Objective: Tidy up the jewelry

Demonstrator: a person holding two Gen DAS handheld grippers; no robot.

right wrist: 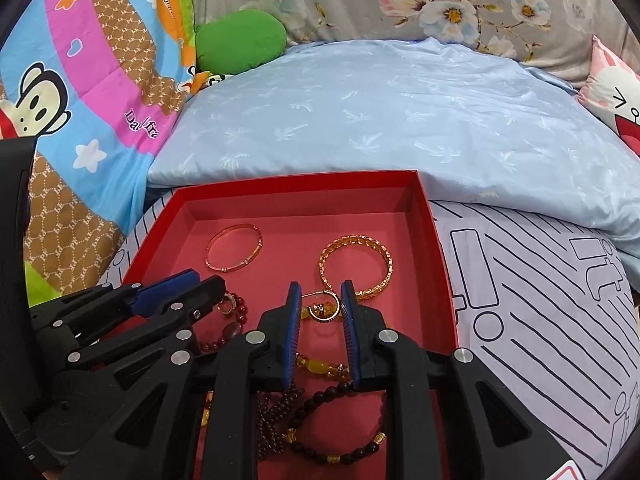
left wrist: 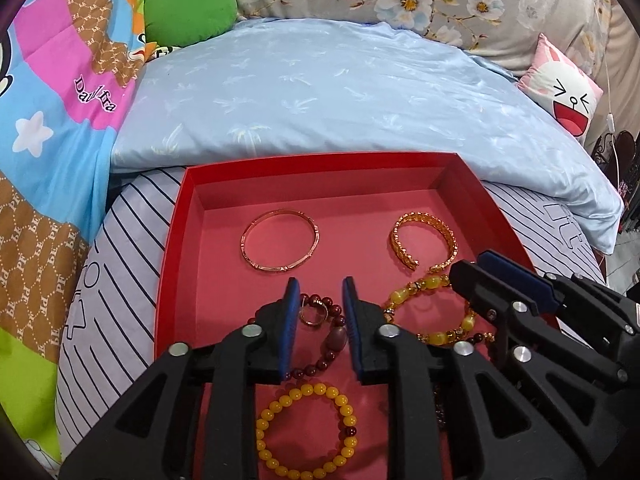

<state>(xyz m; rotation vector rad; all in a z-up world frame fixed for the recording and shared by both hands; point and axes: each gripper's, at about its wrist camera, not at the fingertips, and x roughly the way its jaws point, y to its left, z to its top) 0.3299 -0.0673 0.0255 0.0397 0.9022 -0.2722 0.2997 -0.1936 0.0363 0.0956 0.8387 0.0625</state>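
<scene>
Hidden: the near rim of the red tray [left wrist: 176, 240] is cut off behind both grippers, and part of the dark red bead bracelet [left wrist: 328, 344] vanishes under the left gripper's [left wrist: 320, 292] fingers.
Hard to make out: the bead tangle at the tray's near right, half covered in the right wrist view.
Left view only: a whole yellow bead bracelet [left wrist: 306, 432] lies nearest the camera.
Right view only: a dark bead bracelet [right wrist: 336, 424] with gold spacers, near edge.
Both views: thin gold bangle [left wrist: 279, 240] far left, wide gold cuff [left wrist: 424, 244] far right, all inside the tray on the striped bedsheet [right wrist: 540, 300].
Left jaws: parted a little, gripping nothing; a small gold ring [left wrist: 311, 315] sits between the tips, on the dark red beads.
Right gripper [right wrist: 320, 294]: jaws narrowly apart, nothing clamped; a gold hoop earring [right wrist: 322, 308] lies between the tips, beside the amber bead bracelet [right wrist: 320, 364].
Whether pads touch either piece: can't tell.
</scene>
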